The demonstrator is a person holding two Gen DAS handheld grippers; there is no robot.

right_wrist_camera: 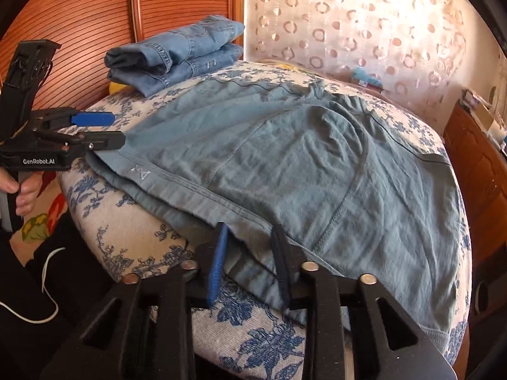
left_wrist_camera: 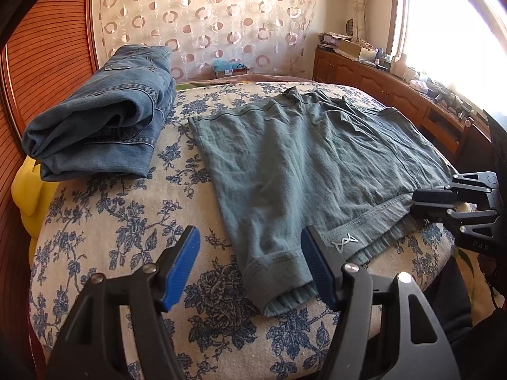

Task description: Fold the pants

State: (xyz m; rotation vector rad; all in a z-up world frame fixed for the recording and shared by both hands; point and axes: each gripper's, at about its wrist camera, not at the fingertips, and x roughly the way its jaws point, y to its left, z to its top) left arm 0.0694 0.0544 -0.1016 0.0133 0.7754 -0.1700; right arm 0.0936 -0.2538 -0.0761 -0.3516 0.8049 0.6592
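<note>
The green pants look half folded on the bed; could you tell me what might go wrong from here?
1. The left gripper is open around the near cuff of the green pants; it may catch only the top layer.
2. The right gripper straddles bunched layers at the hem, so the fold could go uneven.
3. The folded jeans lie close and could be brushed.

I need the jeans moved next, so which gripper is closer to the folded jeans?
Left. The left gripper sits on the side of the folded jeans; the right gripper lies beyond the green pants.

My left tool (left_wrist_camera: 250, 266): black frame, ribbed blue pads, silver screws, white "GenRobot.AI" lettering. My right tool (right_wrist_camera: 248, 259): identical build. My bare hand (right_wrist_camera: 23, 190); white cable (right_wrist_camera: 47, 288).
</note>
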